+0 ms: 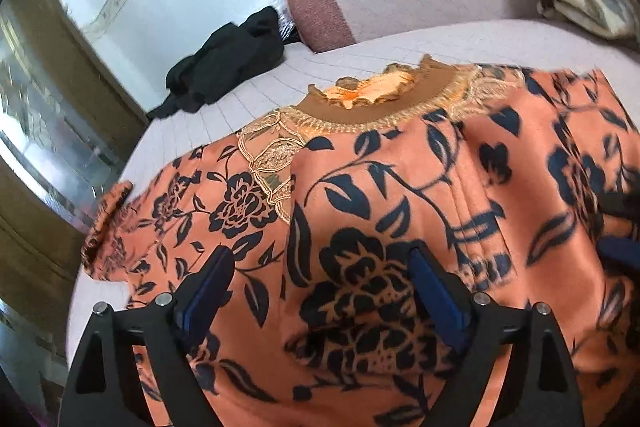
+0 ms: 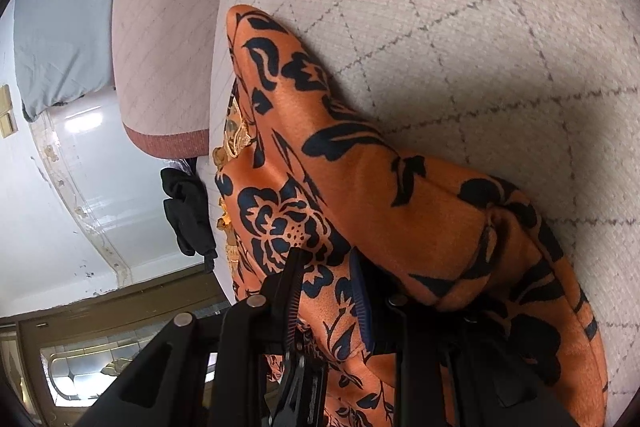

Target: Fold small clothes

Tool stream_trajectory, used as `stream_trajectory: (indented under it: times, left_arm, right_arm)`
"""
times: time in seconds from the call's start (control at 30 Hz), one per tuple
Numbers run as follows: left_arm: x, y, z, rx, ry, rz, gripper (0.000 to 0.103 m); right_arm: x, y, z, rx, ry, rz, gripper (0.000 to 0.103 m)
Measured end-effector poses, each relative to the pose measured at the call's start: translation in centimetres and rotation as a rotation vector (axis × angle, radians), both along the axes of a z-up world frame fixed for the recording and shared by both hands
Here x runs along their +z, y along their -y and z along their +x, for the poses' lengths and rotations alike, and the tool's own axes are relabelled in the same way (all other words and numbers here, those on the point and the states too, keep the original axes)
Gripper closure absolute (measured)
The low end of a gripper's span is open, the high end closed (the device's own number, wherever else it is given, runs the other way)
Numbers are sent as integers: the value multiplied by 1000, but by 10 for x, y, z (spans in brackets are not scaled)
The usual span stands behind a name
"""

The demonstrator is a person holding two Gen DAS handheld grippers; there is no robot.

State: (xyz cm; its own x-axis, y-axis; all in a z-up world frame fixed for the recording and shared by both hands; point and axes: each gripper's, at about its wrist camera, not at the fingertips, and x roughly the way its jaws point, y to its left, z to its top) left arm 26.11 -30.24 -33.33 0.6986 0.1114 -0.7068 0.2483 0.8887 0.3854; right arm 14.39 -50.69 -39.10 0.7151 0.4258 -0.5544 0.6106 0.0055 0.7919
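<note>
Lying on sofa point(image 1: 440, 39), orange floral garment point(image 1: 380, 195), left gripper point(image 1: 320, 287) open above

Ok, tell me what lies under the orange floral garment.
The orange floral garment lies spread on the pale quilted cushion, which shows around its edges. Whatever is beneath the cloth's middle is covered; nothing there can be seen.

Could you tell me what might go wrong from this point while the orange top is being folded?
1. The right gripper pinches a bunched ridge of the orange top, so the fold may well set in crooked or creased.
2. The left gripper is open above the cloth and grips nothing, so a pull from the right could drag the whole top across the sofa.
3. The lace trim might snag.
</note>
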Motion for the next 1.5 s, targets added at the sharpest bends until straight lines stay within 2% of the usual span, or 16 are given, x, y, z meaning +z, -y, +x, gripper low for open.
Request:
stream_trajectory:
  times: [0.07,0.2,0.3,0.43,0.57,0.67,0.77,0.87,1.0,1.07,1.13,1.2,1.23,1.37,1.43,1.5]
  left_arm:
    - [2,-1,5,6,-13,-30,21]
    - [-1,15,4,-80,-29,-4,76]
    - [-2,21,1,-102,-24,25,92]
    - [11,-3,8,-93,-38,-48,94]
    - [34,-43,18,-26,6,-79,95]
    - [49,-90,32,51,-39,-185,97]
    - [56,-145,45,208,-4,-198,98]
    - [47,-202,59,293,-111,-322,98]
    - [38,-244,54,394,-128,-300,98]
    - [41,-238,42,353,-123,-302,98]
    - [48,-206,25,251,-99,-260,85]
    - [54,-175,14,162,-74,-233,24]
    - [58,-151,3,109,-33,-215,15]
    - [61,-82,-25,-39,49,-130,11]
    - [52,-51,-35,-108,22,-100,11]
    - [42,-31,-39,-171,-51,-139,11]
  right_arm:
    - [0,0,1,2,0,2,76]
    - [1,-1,5,9,0,-7,76]
    - [2,-2,6,9,0,-11,76]
    - [2,-2,7,10,1,-7,76]
    - [1,-3,8,7,2,-2,76]
    - [1,-3,9,13,8,-2,76]
    - [2,-4,10,19,10,-11,76]
    - [3,-5,11,21,11,-20,76]
    - [4,-6,11,21,13,-29,76]
    - [5,-9,12,19,9,-43,76]
    - [8,-12,15,23,-2,-77,76]
    - [12,-16,18,28,-9,-109,76]
    - [13,-17,19,25,-9,-117,75]
    - [11,-17,19,14,-2,-105,75]
    - [8,-15,19,11,3,-84,75]
    - [7,-13,19,13,4,-75,75]
